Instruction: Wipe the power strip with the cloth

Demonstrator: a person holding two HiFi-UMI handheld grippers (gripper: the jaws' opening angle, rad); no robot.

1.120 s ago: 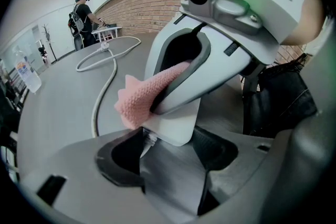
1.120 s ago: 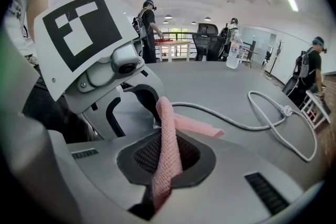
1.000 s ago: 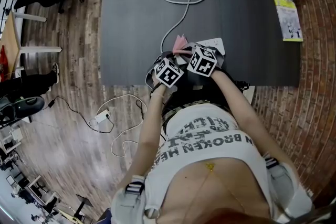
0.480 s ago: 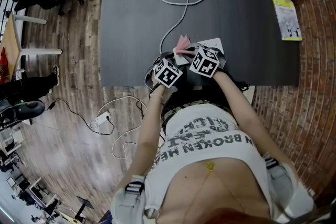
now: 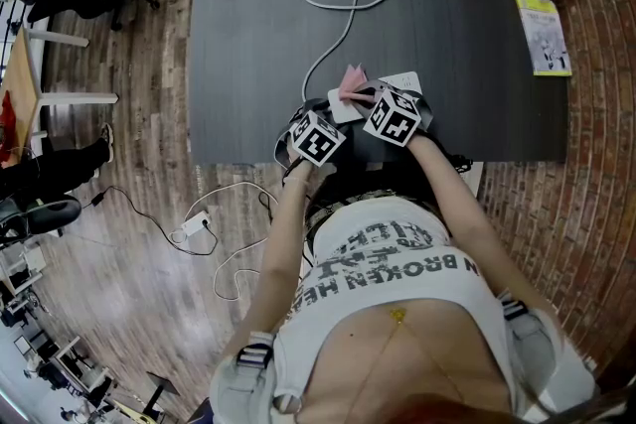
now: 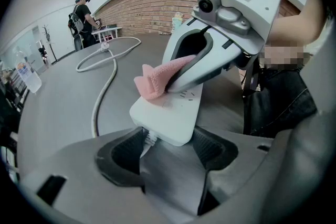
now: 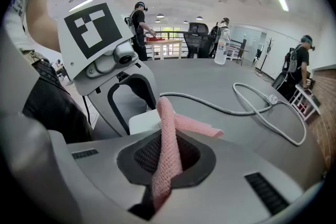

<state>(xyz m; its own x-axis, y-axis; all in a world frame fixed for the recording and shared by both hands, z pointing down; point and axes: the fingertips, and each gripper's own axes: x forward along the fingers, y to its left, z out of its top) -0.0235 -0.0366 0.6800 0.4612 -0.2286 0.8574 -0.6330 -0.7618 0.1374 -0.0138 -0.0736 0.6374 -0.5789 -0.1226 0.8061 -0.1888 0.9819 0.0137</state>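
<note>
The left gripper [image 6: 167, 150] clamps the white plastic power strip [image 6: 170, 113] at the dark table's [image 5: 248, 35] near edge. The right gripper [image 7: 168, 161] pinches the pink knitted cloth [image 7: 167, 134] (resting on the strip). A hard stroke might twist the strip loose.

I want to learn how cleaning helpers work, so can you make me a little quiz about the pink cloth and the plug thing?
1. True or false: the right gripper pinches the pink cloth.
2. What is the left gripper clamped on? A a spoon, B the power strip, C a shoe.
3. Fill the gap: the power strip is coloured ____.
Key: 1 true; 2 B; 3 white.
</note>
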